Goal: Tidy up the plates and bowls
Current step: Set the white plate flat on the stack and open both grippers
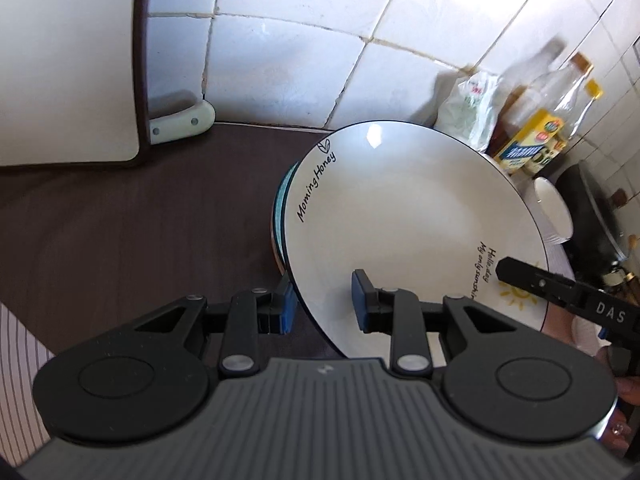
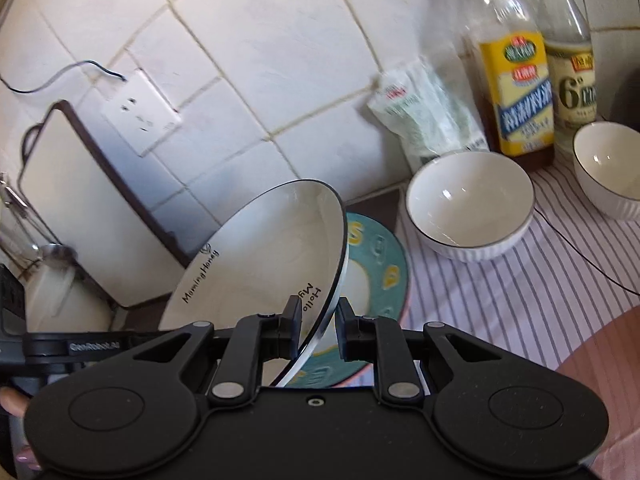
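While the white plate [image 2: 256, 256] hangs tilted over the teal plate [image 2: 380, 276], both pairs of tongs straddle its dark rim from opposite edges. The right tongs [image 2: 316, 328] have one finger on the lettered face and one behind the rim, but a sliver of gap shows on each side, so I judge them spread a little and not squeezing. The left tongs [image 1: 325, 302] stand wide apart, one blue pad [image 1: 362, 300] over the plate's face and the other outside its edge; they are plainly released. I cannot tell what carries the plate's weight; its low edge may rest on the teal plate.

To do this step well, I think the white plate should come down flat and centred on the teal plate, low edge first, then the raised side eased down slowly so glaze does not clack on glaze. One pair of tongs ought to close firmly on the rim before anything moves, since a glossy rim slips easily. Beyond the teal plate, the nearer bowl [image 2: 470, 204] sits on the striped cloth [image 2: 520, 288], close enough that a swinging rim could knock it. The bottles [image 2: 516, 80] behind the bowl want a wide berth too.
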